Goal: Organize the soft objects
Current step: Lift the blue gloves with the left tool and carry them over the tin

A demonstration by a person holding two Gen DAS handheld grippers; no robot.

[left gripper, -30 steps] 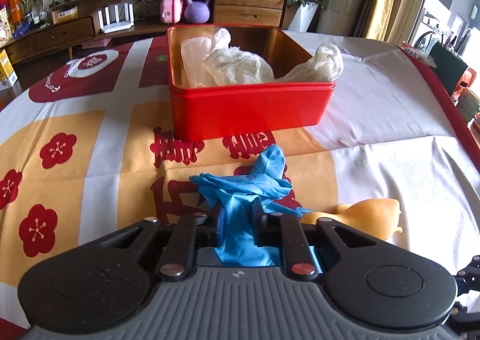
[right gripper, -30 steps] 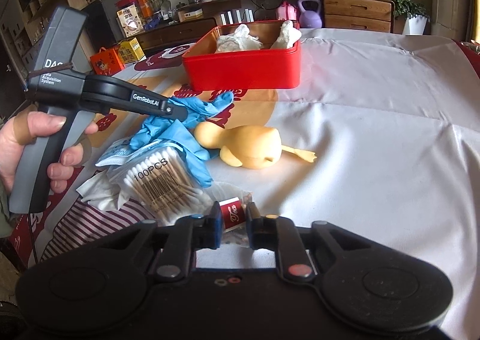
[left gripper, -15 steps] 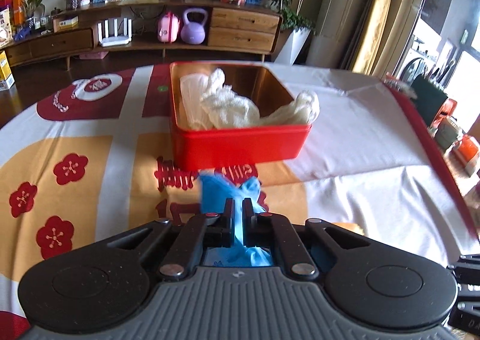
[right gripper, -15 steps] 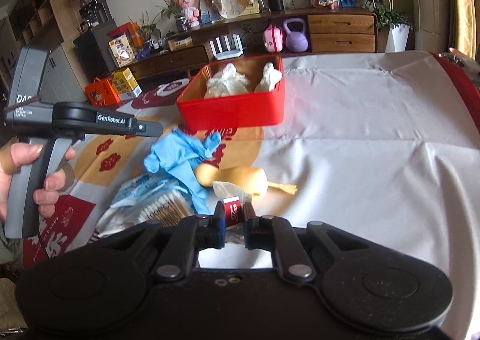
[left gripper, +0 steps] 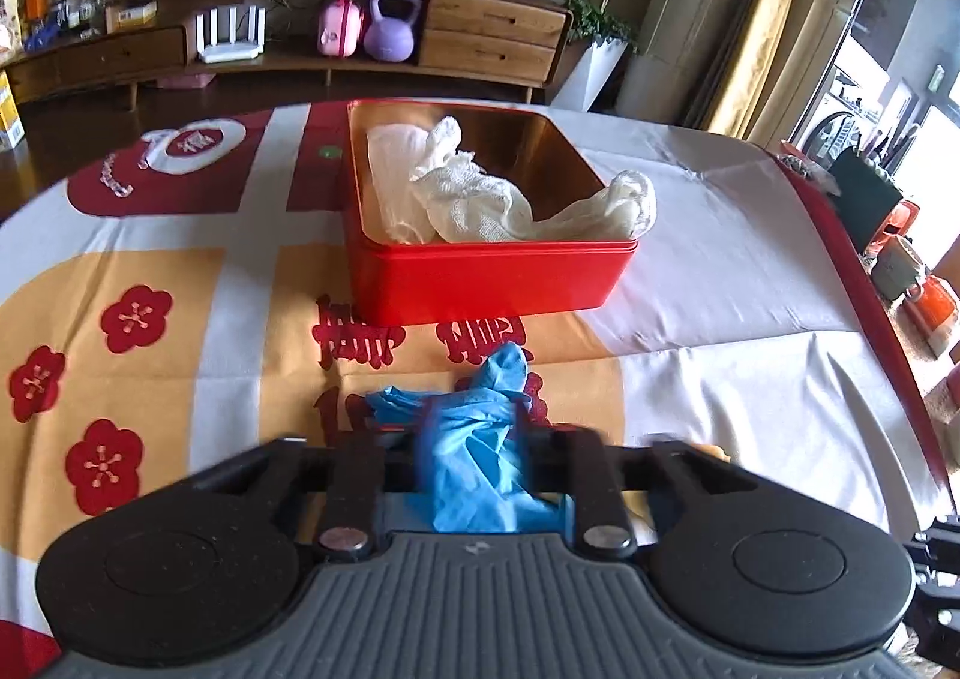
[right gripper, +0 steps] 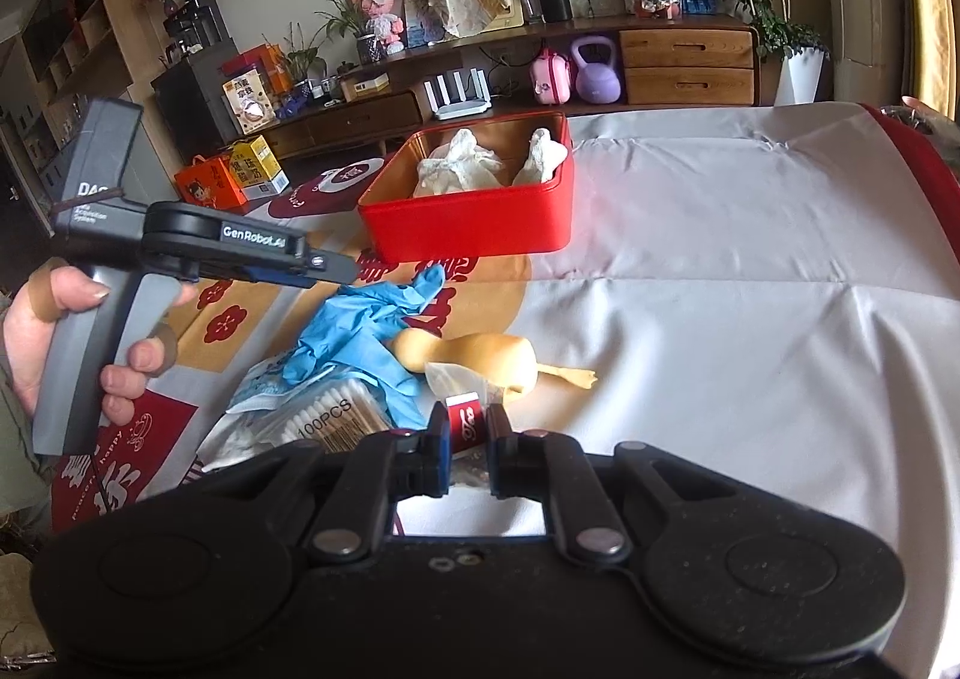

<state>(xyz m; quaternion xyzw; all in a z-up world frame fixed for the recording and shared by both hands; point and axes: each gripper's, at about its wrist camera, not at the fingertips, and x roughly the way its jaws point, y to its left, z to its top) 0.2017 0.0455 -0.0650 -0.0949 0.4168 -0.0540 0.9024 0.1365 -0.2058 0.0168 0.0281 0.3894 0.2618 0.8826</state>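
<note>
A red tin box (left gripper: 492,277) (right gripper: 474,223) holds white cloths (left gripper: 474,193) on the patterned tablecloth. A blue glove (left gripper: 474,439) (right gripper: 360,331) lies on the table under my left gripper (left gripper: 471,427), whose fingers are blurred and spread apart around it; in the right wrist view the left gripper (right gripper: 336,265) hangs just above the glove. A yellow rubber duck (right gripper: 480,361) lies beside the glove. My right gripper (right gripper: 468,439) is slightly open and empty, low over a red-and-white packet (right gripper: 465,418).
A bag of cotton swabs (right gripper: 336,421) and a wipes pack (right gripper: 264,385) lie left of the right gripper. A wooden sideboard (left gripper: 300,43) with a purple kettlebell (left gripper: 390,28) stands behind the table. White cloth (right gripper: 750,319) covers the table's right side.
My left gripper, which was shut on the blue glove and lifting it, has opened; the glove has dropped back onto the table. The right gripper has risen slightly.
</note>
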